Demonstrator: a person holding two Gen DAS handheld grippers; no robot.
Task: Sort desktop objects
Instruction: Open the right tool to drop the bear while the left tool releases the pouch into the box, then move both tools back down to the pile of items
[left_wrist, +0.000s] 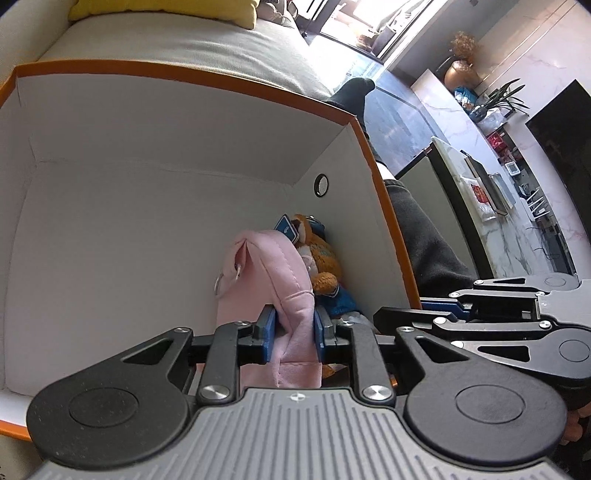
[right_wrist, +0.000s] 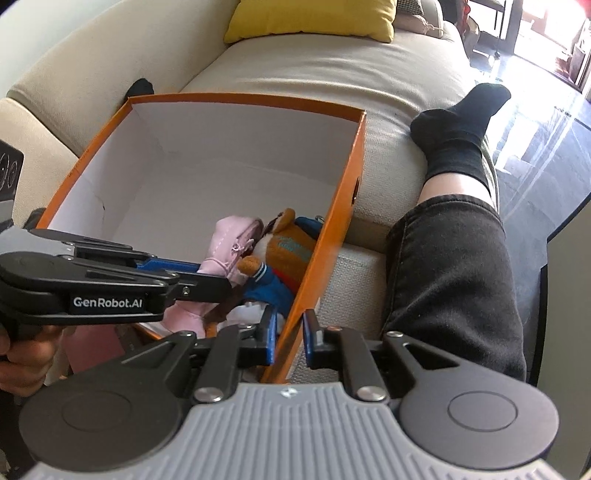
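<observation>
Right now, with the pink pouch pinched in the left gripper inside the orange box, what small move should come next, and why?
Probably open the left gripper and let go. Its fingers clamp the pink pouch, which already sits inside the orange box, beside the stuffed toy. The right gripper straddles the box wall, seemingly steadying it, so nothing appears left but the release.
</observation>
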